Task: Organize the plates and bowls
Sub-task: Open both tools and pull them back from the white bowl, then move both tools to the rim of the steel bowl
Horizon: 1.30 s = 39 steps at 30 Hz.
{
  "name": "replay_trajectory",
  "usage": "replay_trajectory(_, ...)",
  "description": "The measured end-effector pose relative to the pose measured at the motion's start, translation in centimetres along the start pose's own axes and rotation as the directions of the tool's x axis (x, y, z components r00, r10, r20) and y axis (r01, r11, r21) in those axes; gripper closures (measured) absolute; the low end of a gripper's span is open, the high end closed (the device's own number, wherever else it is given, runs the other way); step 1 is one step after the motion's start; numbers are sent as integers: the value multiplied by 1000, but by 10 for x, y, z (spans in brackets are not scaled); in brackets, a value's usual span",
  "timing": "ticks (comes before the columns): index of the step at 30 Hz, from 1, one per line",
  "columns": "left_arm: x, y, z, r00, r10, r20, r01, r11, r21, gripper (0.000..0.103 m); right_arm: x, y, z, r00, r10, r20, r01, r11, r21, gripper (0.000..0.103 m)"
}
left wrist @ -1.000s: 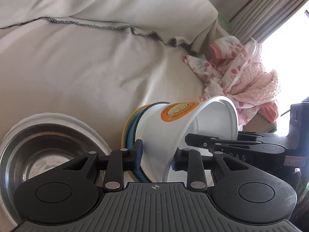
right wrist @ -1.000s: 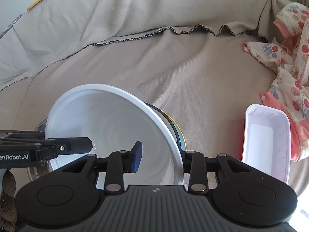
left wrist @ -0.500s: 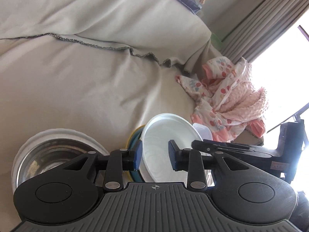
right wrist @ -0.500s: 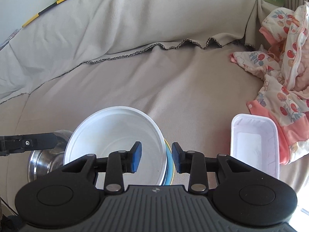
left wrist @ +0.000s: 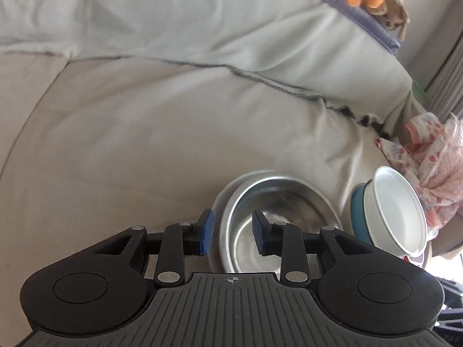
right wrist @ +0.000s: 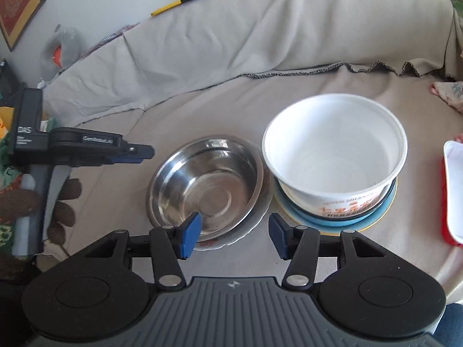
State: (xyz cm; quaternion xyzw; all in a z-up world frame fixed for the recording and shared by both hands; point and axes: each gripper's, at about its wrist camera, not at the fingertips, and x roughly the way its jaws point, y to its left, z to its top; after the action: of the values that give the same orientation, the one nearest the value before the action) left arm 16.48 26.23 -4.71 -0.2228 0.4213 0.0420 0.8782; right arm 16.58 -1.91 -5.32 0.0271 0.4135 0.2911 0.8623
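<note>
In your left wrist view, the left gripper (left wrist: pixel 231 234) has swung away from the white bowl (left wrist: pixel 396 211); it now hovers spread and empty over the steel bowl's (left wrist: pixel 275 217) near rim, the white bowl just right of that steel bowl. In your right wrist view, the right gripper (right wrist: pixel 234 235) has just been opening and holds nothing: the white bowl (right wrist: pixel 335 147) sits released on the blue stack (right wrist: pixel 341 217), touching the steel bowl's (right wrist: pixel 208 182) right edge. That bowl looks stacked; the steel bowl seems next.

My right tool (right wrist: pixel 233 234) is black, ribbed grey at its base, with blue pads (right wrist: pixel 189 233) and silver screws. My left tool (left wrist: pixel 233 232) matches it, white lettering along its side.
</note>
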Motion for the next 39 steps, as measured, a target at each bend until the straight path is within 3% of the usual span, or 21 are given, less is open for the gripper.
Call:
replay_trajectory(4, 16, 25, -3, 999, -18, -28, 15, 994, -104, 71, 29, 9, -9, 998, -51, 25, 49, 995, 89, 51)
replay_trajectory(10, 32, 19, -3, 998, -47, -35, 44, 995, -85, 66, 61, -6, -9, 997, -77, -7, 77, 973, 216, 51)
replay_trajectory(15, 45, 22, -9, 995, -49, -87, 41, 995, -90, 68, 85, -16, -13, 997, -20, -69, 38, 960, 279, 51)
replay_trajectory(19, 52, 25, -10, 992, -62, -114, 50, 994, -98, 77, 95, -12, -13, 994, 46, -103, -15, 958, 288, 53)
replay_trajectory(23, 53, 24, -8, 992, -64, -105, 54, 994, -94, 76, 98, -1, -11, 994, 1, -108, 26, 970, 244, 53)
replay_trajectory(34, 55, 31, -2, 997, -55, -57, 48, 992, -116, 76, 103, 6, -6, 994, 1, -108, 25, 969, 247, 53)
replay_trajectory(39, 52, 25, 0, 998, -13, -59, 6, 992, -125, 75, 97, 1, -15, 995, 23, -98, 1, 971, 239, 53)
